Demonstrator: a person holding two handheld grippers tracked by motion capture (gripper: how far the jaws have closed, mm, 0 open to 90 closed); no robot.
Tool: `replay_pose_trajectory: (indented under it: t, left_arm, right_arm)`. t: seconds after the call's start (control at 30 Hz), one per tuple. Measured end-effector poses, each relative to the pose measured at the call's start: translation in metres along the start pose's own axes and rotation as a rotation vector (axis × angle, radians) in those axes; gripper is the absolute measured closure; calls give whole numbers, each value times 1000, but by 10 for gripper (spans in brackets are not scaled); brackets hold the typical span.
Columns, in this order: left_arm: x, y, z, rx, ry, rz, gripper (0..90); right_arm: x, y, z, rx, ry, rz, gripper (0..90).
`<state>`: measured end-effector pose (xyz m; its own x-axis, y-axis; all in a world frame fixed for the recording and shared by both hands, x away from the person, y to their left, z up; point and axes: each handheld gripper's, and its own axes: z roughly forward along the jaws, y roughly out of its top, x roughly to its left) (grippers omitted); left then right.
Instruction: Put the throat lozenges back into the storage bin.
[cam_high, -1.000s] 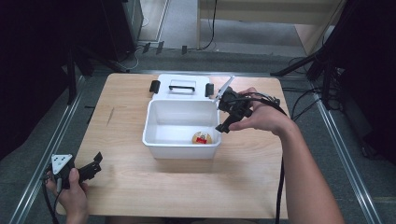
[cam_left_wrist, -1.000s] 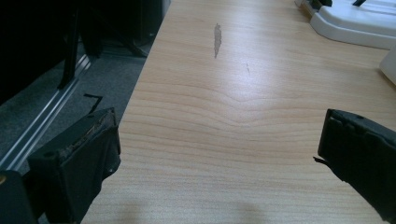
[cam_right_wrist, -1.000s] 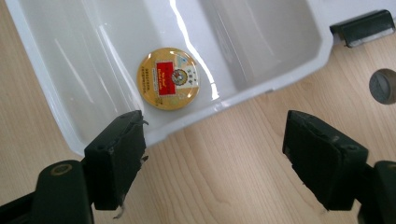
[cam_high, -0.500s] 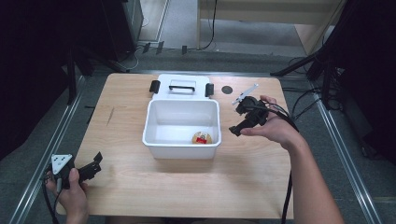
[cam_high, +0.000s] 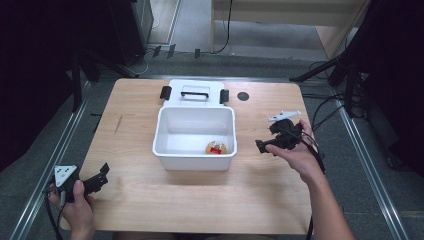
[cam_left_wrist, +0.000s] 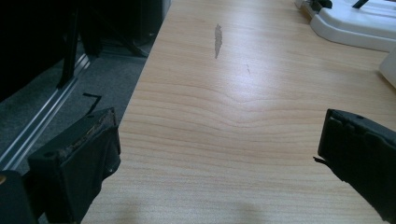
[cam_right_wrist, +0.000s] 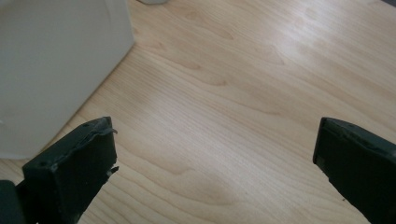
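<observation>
Bin: a white rectangular plastic bin (cam_high: 172, 152) stands near the middle of the light wooden table (cam_high: 200, 200), open at the top. Inside, against its near right corner, lies a small round yellowish item with a red mark (cam_high: 216, 148); what it is cannot be made out at this size. Just behind the bin lies a white lid with a black handle and black side clips (cam_high: 194, 92). A small dark round spot (cam_high: 243, 96) sits on the table right of the lid.

The right gripper (cam_right_wrist: 215, 172) is held right of the bin, apart from it, jaws spread wide over bare wood. The left gripper (cam_left_wrist: 219, 163) hovers at the table's near left corner, jaws likewise spread, nothing between them.
</observation>
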<state>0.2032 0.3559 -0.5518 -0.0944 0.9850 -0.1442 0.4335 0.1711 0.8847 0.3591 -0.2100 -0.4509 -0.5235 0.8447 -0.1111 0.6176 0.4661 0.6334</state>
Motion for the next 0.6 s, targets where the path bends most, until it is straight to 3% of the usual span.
replay_pose_trajectory:
  t: [0.33,0.6]
  left_arm:
    - [0,0,0,1,1,5,0]
    - [-1,0,0,3,3,10,0]
  right_arm:
    - [-3,-50,5,-84,-110,94,63]
    - [-11,-102,2,-139,-120,171,80]
